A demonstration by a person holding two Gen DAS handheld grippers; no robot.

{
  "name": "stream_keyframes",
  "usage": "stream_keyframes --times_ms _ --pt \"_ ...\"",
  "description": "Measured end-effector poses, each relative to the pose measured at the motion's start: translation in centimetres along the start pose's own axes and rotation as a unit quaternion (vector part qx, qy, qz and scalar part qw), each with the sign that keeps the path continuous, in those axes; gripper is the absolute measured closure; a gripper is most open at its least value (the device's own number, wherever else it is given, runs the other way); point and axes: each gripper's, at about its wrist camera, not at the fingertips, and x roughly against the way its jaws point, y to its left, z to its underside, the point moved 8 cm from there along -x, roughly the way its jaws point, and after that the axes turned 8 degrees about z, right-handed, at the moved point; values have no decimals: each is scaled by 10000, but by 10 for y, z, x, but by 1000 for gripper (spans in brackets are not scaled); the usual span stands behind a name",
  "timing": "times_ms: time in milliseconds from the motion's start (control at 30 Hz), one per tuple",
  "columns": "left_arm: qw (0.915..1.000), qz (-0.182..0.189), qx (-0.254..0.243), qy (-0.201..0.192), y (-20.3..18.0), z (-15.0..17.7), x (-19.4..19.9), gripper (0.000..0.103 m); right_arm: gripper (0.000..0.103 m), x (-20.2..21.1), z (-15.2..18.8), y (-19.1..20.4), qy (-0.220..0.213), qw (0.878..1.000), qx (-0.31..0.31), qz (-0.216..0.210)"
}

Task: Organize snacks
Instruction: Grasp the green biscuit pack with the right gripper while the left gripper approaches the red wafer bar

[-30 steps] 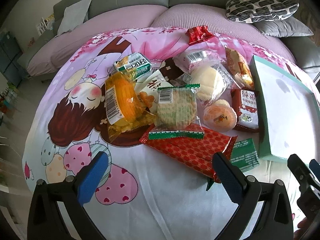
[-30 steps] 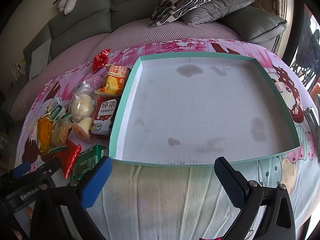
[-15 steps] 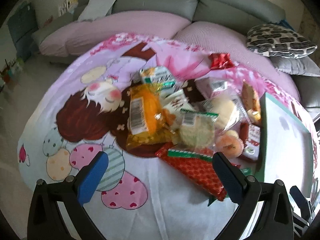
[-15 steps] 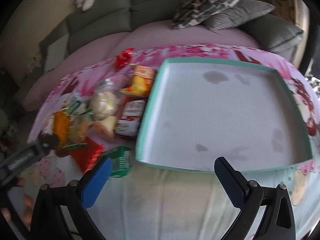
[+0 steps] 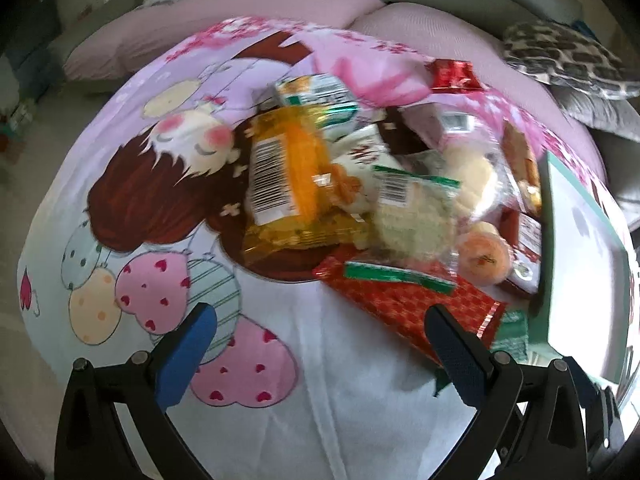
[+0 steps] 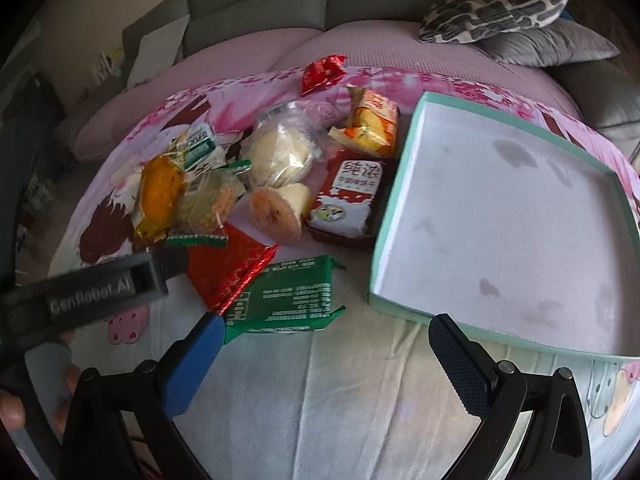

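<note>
A heap of snack packets lies on a cartoon-print cloth [image 5: 168, 208]: an orange packet [image 5: 288, 184], a round cake in clear wrap [image 5: 412, 216], a long red packet [image 5: 408, 304], a green packet [image 6: 292, 300], a red milk carton [image 6: 352, 200] and a cream bun [image 6: 278, 154]. A shallow teal-rimmed box [image 6: 396, 216] with nothing in it sits to their right. My left gripper [image 5: 320, 344] is open and empty, just short of the red packet. My right gripper [image 6: 324, 344] is open and empty, its left finger by the green packet.
A small red wrapper [image 6: 322, 72] lies at the cloth's far edge. A grey sofa [image 6: 256, 4] with a patterned cushion [image 6: 496, 4] stands behind. The left gripper's body [image 6: 92, 292] reaches in from the left of the right wrist view.
Both views have swung. The right gripper has turned left, from facing the box to facing the snack heap. The left gripper has shifted left and edged closer to the heap.
</note>
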Motion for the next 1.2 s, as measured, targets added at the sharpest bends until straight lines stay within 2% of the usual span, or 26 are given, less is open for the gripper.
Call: stream_keyframes --times_ms 167,267,533,867,933,1067,1200 --pt "9998 -90 133 136 13 1 -8 0 0 -1 5 9 50 9997 224 -14" --pt "9997 -5 136 189 14 2 -11 0 1 -5 6 15 86 9994 335 -10" --pt "9994 42 273 205 24 -1 -18 0 11 -20 6 35 169 9979 619 11" --pt "9991 179 314 215 34 1 -22 0 22 -32 2 36 179 9978 625 140" --pt "9991 237 298 207 34 0 -24 0 29 -31 1 36 166 9980 603 133" --pt "9985 388 305 215 31 -1 -27 0 35 -29 2 36 169 9982 570 52" --pt "9983 454 307 196 27 -2 -32 0 37 -26 5 34 171 9984 531 38"
